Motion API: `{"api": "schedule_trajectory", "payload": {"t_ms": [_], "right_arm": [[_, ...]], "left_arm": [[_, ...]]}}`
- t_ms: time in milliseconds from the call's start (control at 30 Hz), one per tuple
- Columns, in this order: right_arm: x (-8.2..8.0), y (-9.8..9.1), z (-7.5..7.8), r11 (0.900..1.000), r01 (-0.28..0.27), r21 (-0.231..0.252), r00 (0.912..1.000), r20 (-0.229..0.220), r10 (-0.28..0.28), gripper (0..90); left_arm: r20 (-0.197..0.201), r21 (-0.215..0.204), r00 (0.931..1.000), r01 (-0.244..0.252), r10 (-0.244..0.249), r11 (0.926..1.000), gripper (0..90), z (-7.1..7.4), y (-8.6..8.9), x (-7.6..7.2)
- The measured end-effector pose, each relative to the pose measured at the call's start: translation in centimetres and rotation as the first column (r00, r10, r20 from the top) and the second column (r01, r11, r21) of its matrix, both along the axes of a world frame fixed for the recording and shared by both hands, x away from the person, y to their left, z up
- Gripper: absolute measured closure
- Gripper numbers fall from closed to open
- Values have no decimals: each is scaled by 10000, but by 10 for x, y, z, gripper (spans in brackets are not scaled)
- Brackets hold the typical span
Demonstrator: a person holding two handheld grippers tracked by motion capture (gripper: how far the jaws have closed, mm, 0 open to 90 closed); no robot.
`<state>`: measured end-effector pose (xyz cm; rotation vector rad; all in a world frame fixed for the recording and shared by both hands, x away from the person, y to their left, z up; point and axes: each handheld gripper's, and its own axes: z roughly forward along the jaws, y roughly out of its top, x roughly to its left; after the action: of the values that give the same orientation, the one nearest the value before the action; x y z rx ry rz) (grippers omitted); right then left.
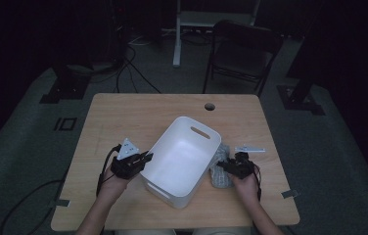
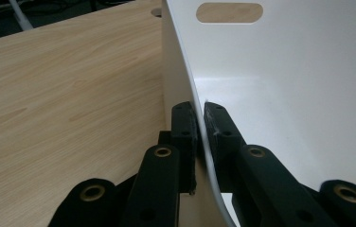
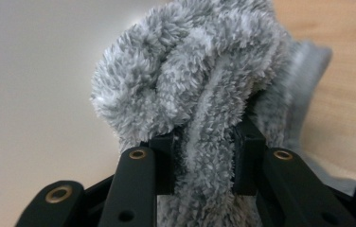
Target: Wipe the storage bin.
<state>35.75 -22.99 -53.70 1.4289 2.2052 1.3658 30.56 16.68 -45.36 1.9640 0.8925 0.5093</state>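
Beside the bin point(image 1: 179, 159), right gripper point(image 3: 203, 142) clamps the cloth point(image 3: 190, 80), left gripper point(image 2: 200, 125) pinches the wall; next, lift it in.

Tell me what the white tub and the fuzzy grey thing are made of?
White tub: probably plastic, since its thin wall looks smooth, glossy and moulded. Fuzzy grey cloth: soft fleece or microfibre, judging by its long fluffy pile. Table: wood-look top with printed-looking grain.

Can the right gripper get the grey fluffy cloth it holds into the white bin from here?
Probably yes: the right gripper pinches the cloth just beside the bin, whose open top faces up and looks empty.
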Motion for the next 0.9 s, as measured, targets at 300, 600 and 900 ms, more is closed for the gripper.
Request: {"api": "schedule_trajectory", "payload": {"t_ms": [300, 600, 900], "right_arm": [[-3, 2, 7, 9999, -138, 9, 9995, -283, 138, 684], [-48, -2, 56, 9868, -1309, 954, 9847, 1280, 1183, 681], [-71, 19, 68, 9788, -1847, 888, 9628, 2162, 1621, 675]], "left_arm": [[-28, -61, 9998, -172, 172, 9998, 834, 0, -1, 0], [-117, -82, 9993, -349, 349, 9994, 837, 0, -1, 0], [-108, -65, 9999, -123, 123, 9999, 839, 0, -1, 1]]}}
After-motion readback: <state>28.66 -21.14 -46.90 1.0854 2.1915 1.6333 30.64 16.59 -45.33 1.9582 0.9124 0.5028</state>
